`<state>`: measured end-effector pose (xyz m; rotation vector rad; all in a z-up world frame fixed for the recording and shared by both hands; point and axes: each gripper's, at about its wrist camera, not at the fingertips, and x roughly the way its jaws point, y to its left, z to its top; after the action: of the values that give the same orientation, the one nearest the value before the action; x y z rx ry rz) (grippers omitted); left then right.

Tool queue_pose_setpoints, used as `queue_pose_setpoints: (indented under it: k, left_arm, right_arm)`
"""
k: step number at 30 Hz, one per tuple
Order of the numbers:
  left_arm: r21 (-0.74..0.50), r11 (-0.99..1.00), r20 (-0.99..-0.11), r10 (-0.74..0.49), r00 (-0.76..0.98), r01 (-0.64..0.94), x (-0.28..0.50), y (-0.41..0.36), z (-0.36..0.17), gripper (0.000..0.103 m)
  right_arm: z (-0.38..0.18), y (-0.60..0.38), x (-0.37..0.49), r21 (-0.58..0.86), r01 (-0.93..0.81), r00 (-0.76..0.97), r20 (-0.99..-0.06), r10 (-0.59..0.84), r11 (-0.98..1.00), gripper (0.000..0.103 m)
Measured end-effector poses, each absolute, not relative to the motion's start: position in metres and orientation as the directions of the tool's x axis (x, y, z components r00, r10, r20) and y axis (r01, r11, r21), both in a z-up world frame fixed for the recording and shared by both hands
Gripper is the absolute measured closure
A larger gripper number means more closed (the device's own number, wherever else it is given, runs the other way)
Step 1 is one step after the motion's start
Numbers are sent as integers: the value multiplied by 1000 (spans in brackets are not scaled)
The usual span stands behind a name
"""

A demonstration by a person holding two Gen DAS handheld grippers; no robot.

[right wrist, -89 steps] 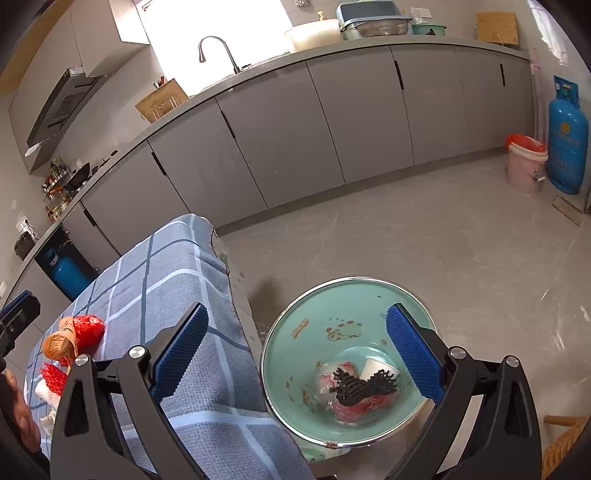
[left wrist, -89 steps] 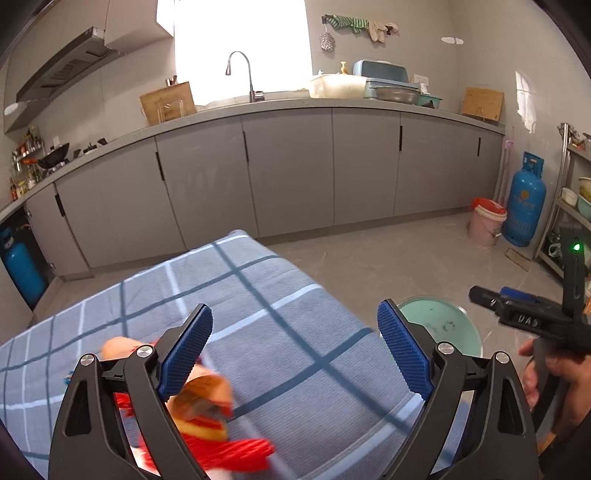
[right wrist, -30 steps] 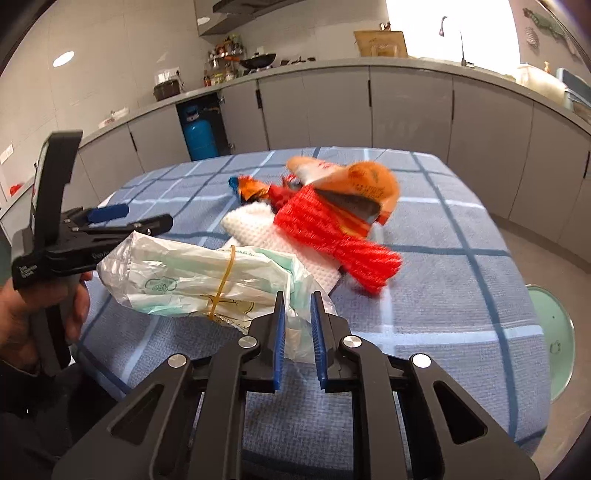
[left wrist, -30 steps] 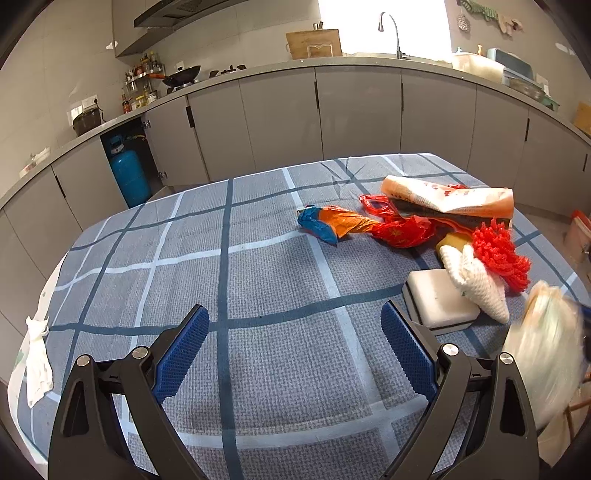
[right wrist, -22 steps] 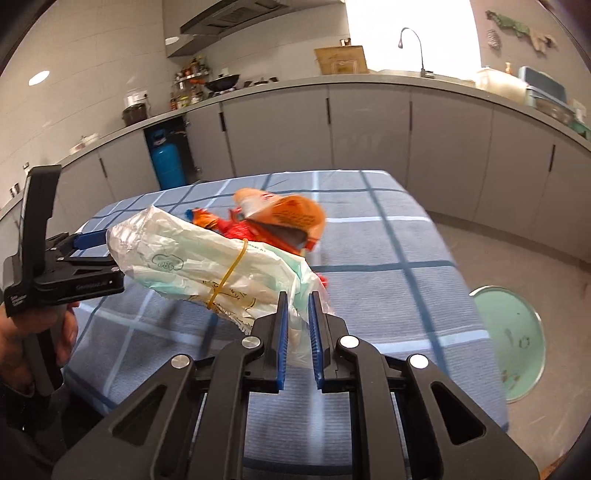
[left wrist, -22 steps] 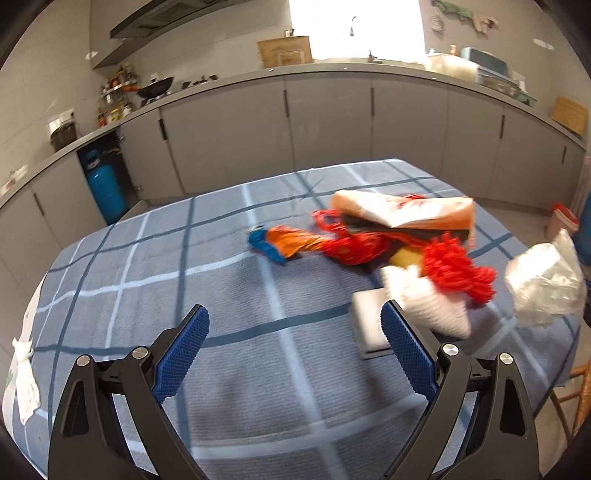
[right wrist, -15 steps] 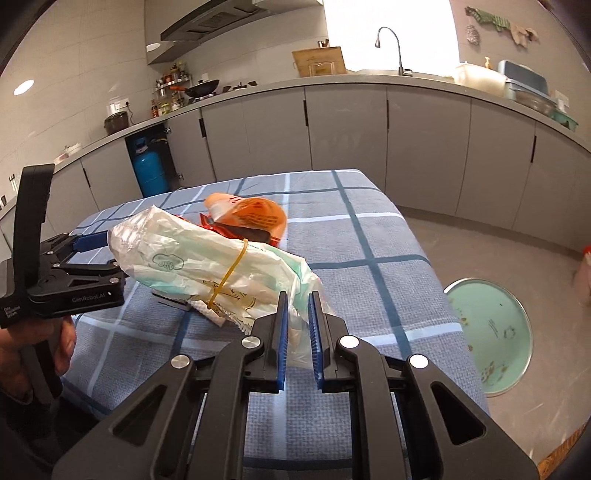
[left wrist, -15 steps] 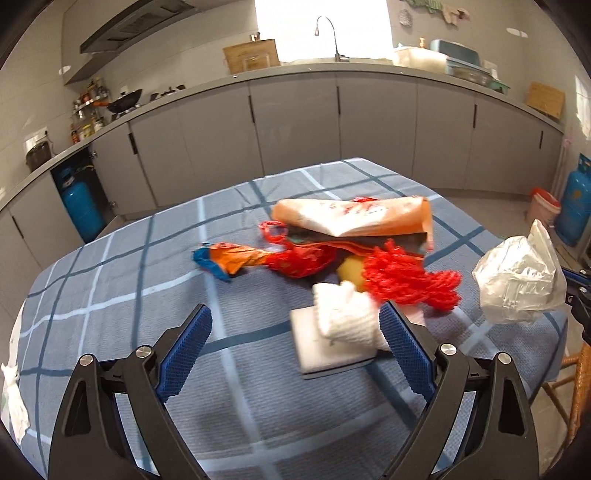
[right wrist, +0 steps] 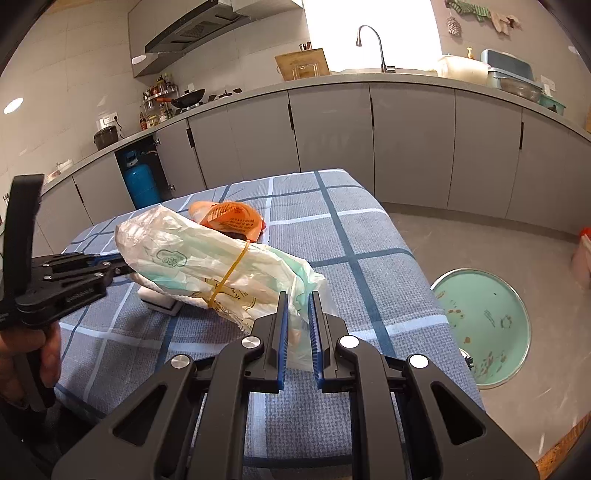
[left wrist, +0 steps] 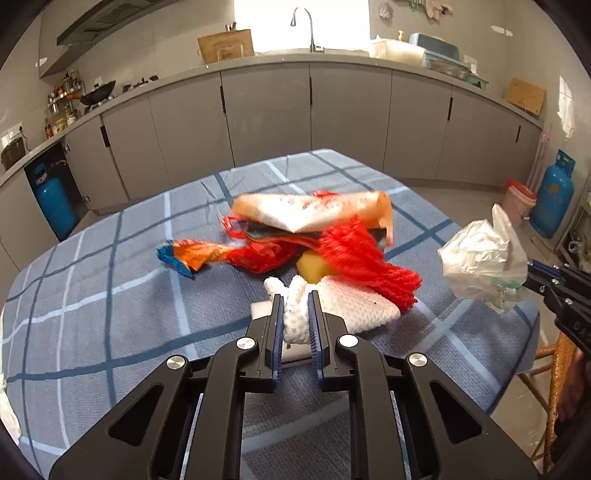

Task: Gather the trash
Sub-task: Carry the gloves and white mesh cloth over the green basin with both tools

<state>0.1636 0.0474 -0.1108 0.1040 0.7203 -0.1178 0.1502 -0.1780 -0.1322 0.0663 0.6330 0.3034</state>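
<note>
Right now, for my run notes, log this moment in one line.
left gripper: just closed on white foam net | right gripper: shut on plastic bag | green basin: on floor

Left claw [left wrist: 295, 325] just closed; right claw [right wrist: 297, 325] clamped.

Lighting: bright daylight from overexposed window [left wrist: 301, 22] behind faucet; glare washes out the pane. Soft shadows. Optics: strong fisheye curvature, black vignette at corners. Blur: red mesh [left wrist: 364, 258] and orange wrapper [left wrist: 310, 212] smeared; foreground sharp.
</note>
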Motion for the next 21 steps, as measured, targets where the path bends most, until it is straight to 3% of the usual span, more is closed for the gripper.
queue_pose_setpoints:
  k: [6, 11, 21]
  left_arm:
    - [70, 993, -575, -40, 817, 98, 148, 62, -70, 89]
    - [161, 987, -495, 54, 867, 30, 141, 64, -52, 89]
    - [196, 980, -446, 57, 893, 36, 149, 41, -38, 89]
  right_arm:
    - [-126, -184, 148, 150, -239, 781, -558, 282, 959, 90]
    - [-122, -189, 146, 143, -218, 793, -550, 261, 965, 90]
    - [-116, -207, 150, 139, -161, 815, -540, 211, 977, 90]
